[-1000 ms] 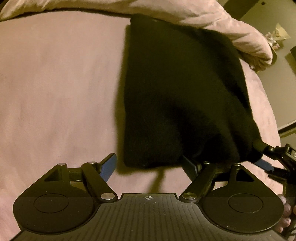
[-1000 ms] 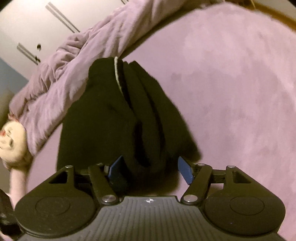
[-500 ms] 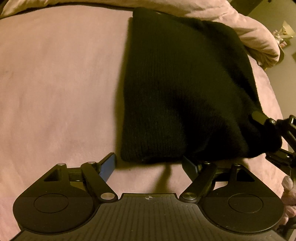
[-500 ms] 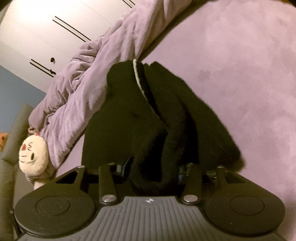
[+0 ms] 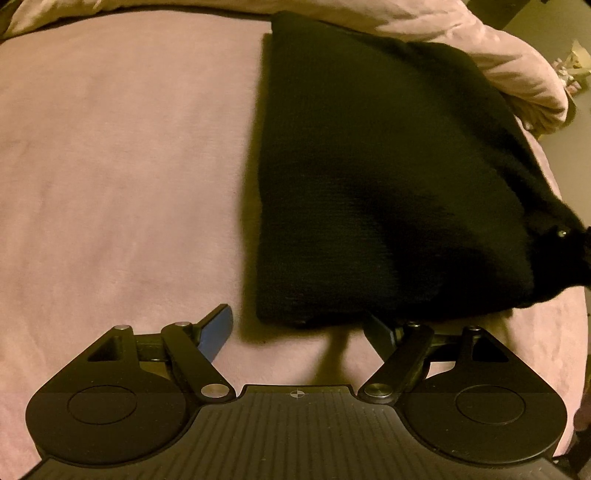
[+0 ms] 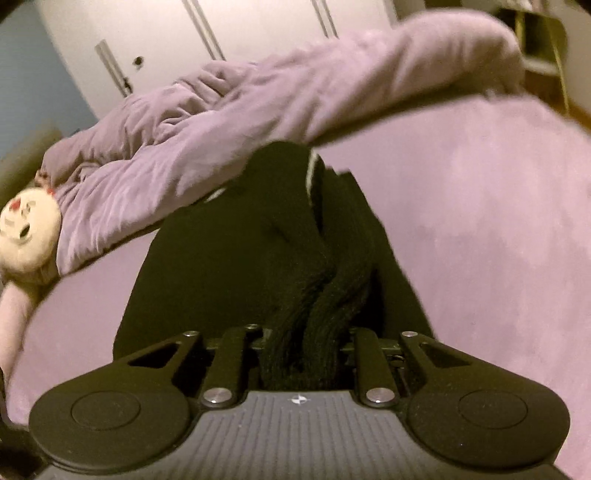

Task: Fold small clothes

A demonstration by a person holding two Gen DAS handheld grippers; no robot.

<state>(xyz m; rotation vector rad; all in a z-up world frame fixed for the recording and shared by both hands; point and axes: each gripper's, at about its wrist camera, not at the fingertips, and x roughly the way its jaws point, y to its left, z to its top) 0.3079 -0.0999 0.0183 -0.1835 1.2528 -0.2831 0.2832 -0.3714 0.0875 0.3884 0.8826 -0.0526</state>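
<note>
A black knit garment (image 5: 369, 177) lies folded on the pink bed sheet (image 5: 110, 166). My left gripper (image 5: 295, 321) hovers open just in front of its near edge, with the left blue pad (image 5: 218, 326) over bare sheet and nothing between the fingers. In the right wrist view, my right gripper (image 6: 301, 343) is closing its jaws, and the pads pinch a bunched fold of the same black garment (image 6: 221, 266). That corner is pulled up off the sheet at the right edge of the left wrist view.
A rumpled lilac duvet (image 6: 258, 96) lies along the far side of the bed, touching the garment. A round plush toy (image 6: 27, 229) sits at its end. White wardrobe doors (image 6: 258, 29) stand behind. The bed's edge and dark floor (image 5: 569, 147) lie to the right.
The right jaws have come together on the bunched black fabric, and that gripper has rolled and risen, lifting the garment's right corner. The left gripper has stayed open in place.
</note>
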